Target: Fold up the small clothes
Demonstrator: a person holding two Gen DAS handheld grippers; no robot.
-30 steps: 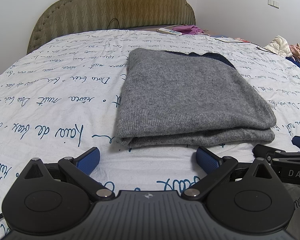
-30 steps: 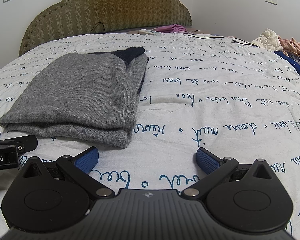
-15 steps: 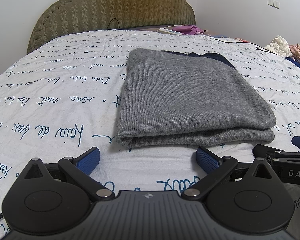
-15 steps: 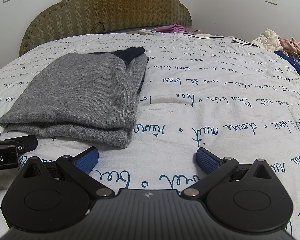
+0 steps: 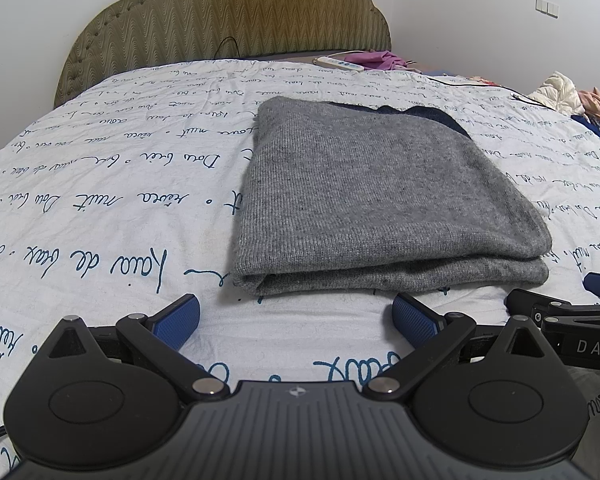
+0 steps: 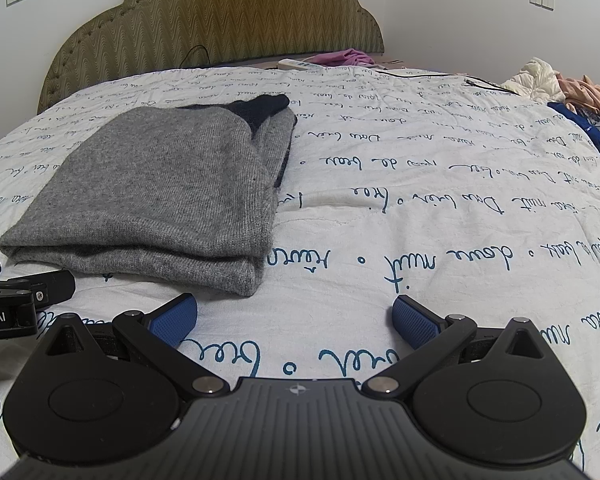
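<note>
A grey knit garment (image 5: pixel 372 196) lies folded into a flat rectangle on the bed, with a dark navy part showing at its far edge. It also shows in the right wrist view (image 6: pixel 160 192), at the left. My left gripper (image 5: pixel 296 318) is open and empty, just in front of the garment's near fold, not touching it. My right gripper (image 6: pixel 294 318) is open and empty, over bare bedspread to the right of the garment's near right corner. Each gripper's tip shows at the edge of the other's view.
The bed has a white bedspread (image 5: pixel 100 200) with blue handwriting print and an olive padded headboard (image 5: pixel 228 12). A white remote (image 5: pixel 338 63) and purple cloth (image 5: pixel 374 58) lie near the headboard. A pile of clothes (image 6: pixel 560 84) sits at the far right edge.
</note>
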